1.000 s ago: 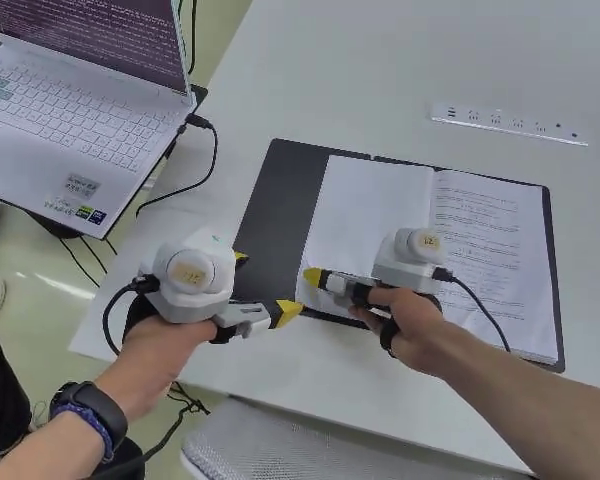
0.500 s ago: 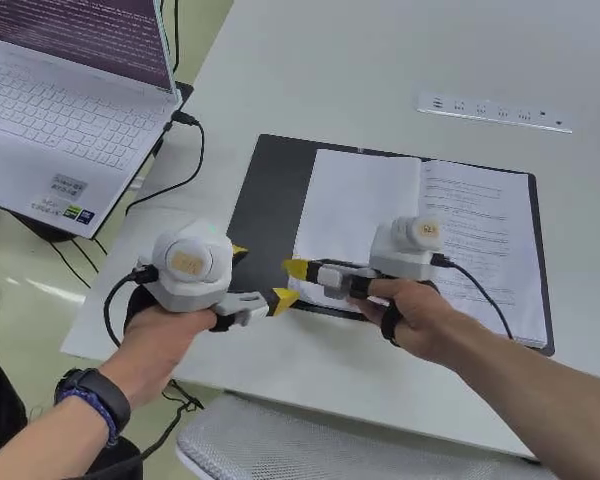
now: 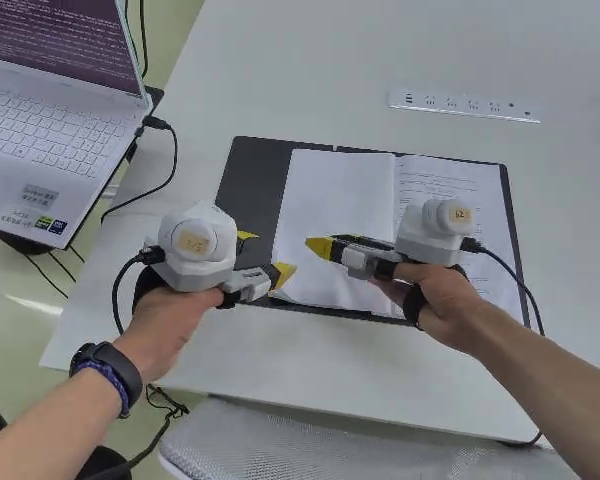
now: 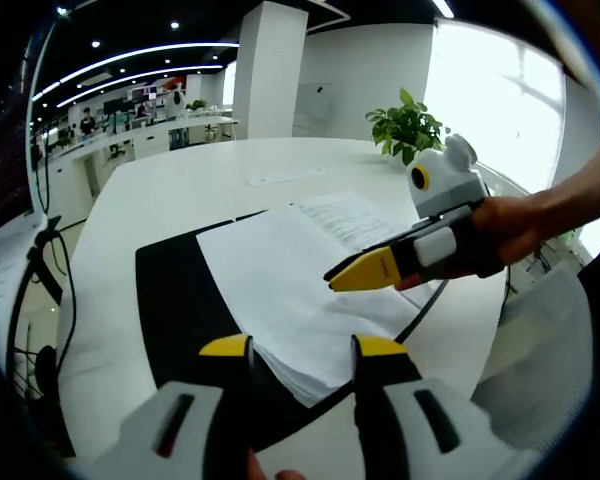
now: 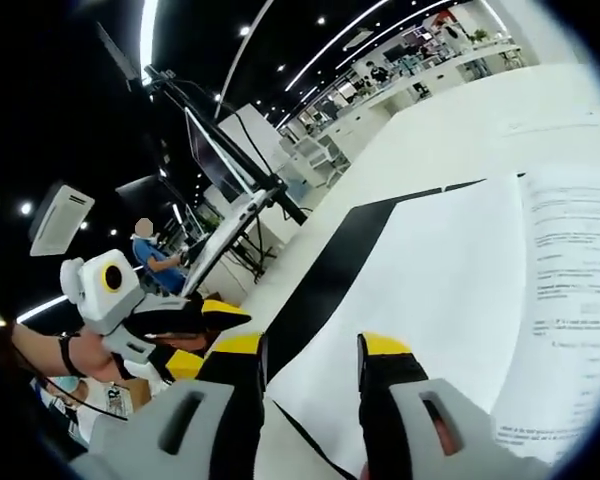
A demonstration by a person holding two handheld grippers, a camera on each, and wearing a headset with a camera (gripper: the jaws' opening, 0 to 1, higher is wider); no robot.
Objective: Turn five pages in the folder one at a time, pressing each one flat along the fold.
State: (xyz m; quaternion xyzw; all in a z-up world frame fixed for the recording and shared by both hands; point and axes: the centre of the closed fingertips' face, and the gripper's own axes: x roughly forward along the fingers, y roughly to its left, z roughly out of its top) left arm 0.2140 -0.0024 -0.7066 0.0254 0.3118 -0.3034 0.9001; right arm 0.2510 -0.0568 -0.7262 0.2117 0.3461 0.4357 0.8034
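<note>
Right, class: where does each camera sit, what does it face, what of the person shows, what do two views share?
Head view: headset, down at the folder; both forearms show.
Left gripper view: on the left hand-held gripper, facing the right hand-held gripper; its hand shows.
Right gripper view: on the right one, facing the left hand-held gripper; wrist shows.
Shared: the blank page.
</note>
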